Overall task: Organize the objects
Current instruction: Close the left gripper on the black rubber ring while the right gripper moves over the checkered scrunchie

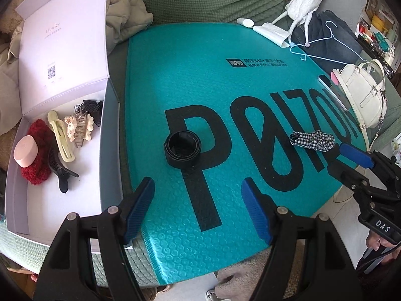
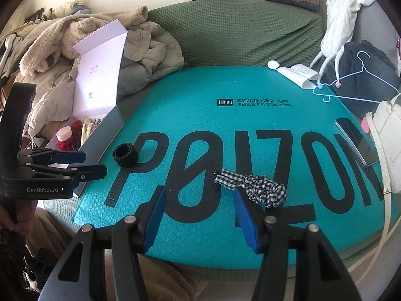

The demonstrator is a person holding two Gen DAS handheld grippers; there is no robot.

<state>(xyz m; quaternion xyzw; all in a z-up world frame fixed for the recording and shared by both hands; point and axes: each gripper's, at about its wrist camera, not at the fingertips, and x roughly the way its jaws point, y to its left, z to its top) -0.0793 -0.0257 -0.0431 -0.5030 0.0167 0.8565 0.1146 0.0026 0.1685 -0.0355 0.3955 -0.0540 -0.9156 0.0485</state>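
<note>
Sofa, teal mailer (image 1: 250, 80) | my left gripper (image 1: 198, 208), right gripper (image 2: 199, 215) spread, empty | black band (image 1: 182, 148) twelve o'clock, checked scrunchie (image 2: 253, 186) one o'clock, likely bound for box (image 1: 75, 188).

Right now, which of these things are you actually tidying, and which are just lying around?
Part of the job:
white box
black rolled band
checked scrunchie
hair clips already in the box

Just lying about:
white handbag
blue hanger
phone
beige coat

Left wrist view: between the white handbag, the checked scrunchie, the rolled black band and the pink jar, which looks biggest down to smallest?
1. White handbag, largest.
2. Rolled black band.
3. Checked scrunchie, close to the band in size, so that order is unsure.
4. Pink jar, smallest.
</note>
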